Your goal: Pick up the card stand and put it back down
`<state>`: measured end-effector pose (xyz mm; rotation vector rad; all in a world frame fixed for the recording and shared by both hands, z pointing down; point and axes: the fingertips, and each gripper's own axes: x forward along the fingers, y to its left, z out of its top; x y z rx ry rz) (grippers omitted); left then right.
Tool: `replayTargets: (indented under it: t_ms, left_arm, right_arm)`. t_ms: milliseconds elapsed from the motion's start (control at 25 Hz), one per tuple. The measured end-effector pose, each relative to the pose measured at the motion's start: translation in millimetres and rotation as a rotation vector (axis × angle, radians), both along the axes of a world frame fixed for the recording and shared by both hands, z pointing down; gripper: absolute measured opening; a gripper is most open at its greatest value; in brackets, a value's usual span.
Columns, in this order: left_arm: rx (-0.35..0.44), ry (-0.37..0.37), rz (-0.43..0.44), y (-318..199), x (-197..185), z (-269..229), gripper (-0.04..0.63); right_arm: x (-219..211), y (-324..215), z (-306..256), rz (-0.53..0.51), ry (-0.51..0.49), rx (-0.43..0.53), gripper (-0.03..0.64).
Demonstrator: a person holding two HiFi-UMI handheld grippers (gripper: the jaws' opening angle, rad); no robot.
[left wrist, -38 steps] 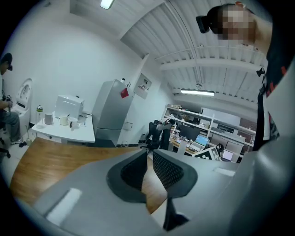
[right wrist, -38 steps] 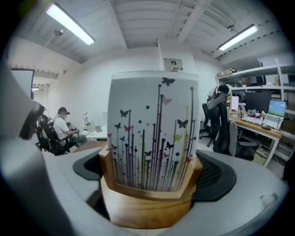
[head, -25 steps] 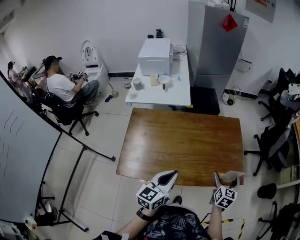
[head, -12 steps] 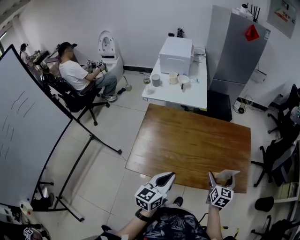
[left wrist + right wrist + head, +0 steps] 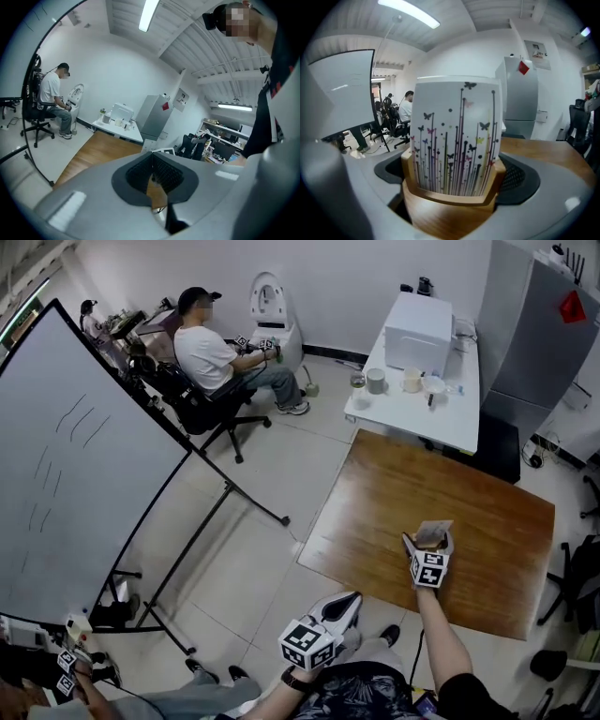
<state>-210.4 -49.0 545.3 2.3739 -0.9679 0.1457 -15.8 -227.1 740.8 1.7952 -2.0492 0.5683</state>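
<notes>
The card stand [image 5: 450, 204] is a wooden block that holds a white card [image 5: 457, 136] printed with butterflies and thin stems. My right gripper [image 5: 452, 187] is shut on the wooden block, and the card stands upright between the jaws. In the head view the right gripper [image 5: 428, 542] holds the card stand [image 5: 433, 533] over the brown wooden table [image 5: 375, 512]. I cannot tell whether it touches the tabletop. My left gripper [image 5: 345, 604] hangs off the table's near edge, close to my body, its jaws shut with nothing between them [image 5: 152, 176].
A white table [image 5: 412, 404] with a white box [image 5: 419, 331], cups and a bowl stands beyond the wooden table. A grey cabinet [image 5: 534, 324] is at the back right. A whiteboard on a stand [image 5: 84, 484] fills the left. A seated person [image 5: 211, 352] is far left.
My right gripper has carried the card stand forward from the table's near edge to over the tabletop. My head has turned left. The left gripper stays near my body.
</notes>
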Motion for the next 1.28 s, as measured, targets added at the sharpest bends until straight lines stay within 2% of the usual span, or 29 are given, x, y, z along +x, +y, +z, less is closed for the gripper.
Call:
replayTargets:
  t_ms: [120, 280, 440, 520, 640, 720, 760, 800, 880, 960, 1040, 1080, 1160, 1200, 1280]
  left_arm:
    - [-0.012, -0.054, -0.025, -3, -22, 16, 0.003]
    - [-0.021, -0.128, -0.062, 19, -54, 35, 0.003]
    - [-0.052, -0.143, -0.072, 38, -63, 46, 0.003]
    - [-0.069, -0.134, -0.045, 47, -57, 49, 0.003]
    - [-0.054, -0.100, -0.007, 45, -43, 45, 0.003]
    - [-0.042, -0.063, 0.027, 40, -31, 37, 0.003]
    - [-0.034, -0.047, 0.048, 37, -26, 34, 0.003]
    - [-0.027, -0.034, 0.071, 34, -21, 31, 0.003]
    - [-0.016, -0.014, 0.111, 29, -14, 27, 0.003]
    - [-0.021, 0.021, 0.115, 26, -13, 24, 0.003]
    - [0.006, 0.045, 0.083, 21, -11, 15, 0.003]
    - [0.052, 0.036, 0.091, 16, 0, 10, 0.003]
    - [0.165, 0.000, 0.190, 5, 35, -2, 0.003]
    - [0.197, -0.017, 0.228, -2, 47, -7, 0.003]
    - [0.210, -0.035, 0.202, -20, 52, -15, 0.003]
  right_arm:
    - [-37, -58, 33, -0.020, 0.039, -0.021, 0.565]
    - [-76, -73, 87, -0.051, 0.084, -0.059, 0.563]
    - [-97, -84, 106, -0.108, 0.096, -0.077, 0.566]
    - [-105, -74, 110, -0.148, 0.035, -0.114, 0.580]
    - [-85, -39, 95, -0.090, -0.100, -0.120, 0.581]
    - [-62, 6, 76, -0.058, -0.180, -0.109, 0.580]
    - [-52, 35, 68, -0.061, -0.178, -0.117, 0.574]
    - [-44, 65, 57, -0.075, -0.134, -0.128, 0.568]
    - [-29, 122, 24, -0.100, 0.002, -0.128, 0.448]
    - [-6, 167, -18, -0.070, 0.076, -0.102, 0.384]
    - [19, 197, -58, 0.006, 0.095, -0.077, 0.329]
    - [31, 205, -76, 0.047, 0.097, -0.060, 0.298]
    - [46, 207, -99, 0.096, 0.102, -0.018, 0.223]
    - [49, 205, -103, 0.109, 0.098, 0.004, 0.185]
    - [57, 199, -111, 0.123, 0.077, 0.052, 0.116]
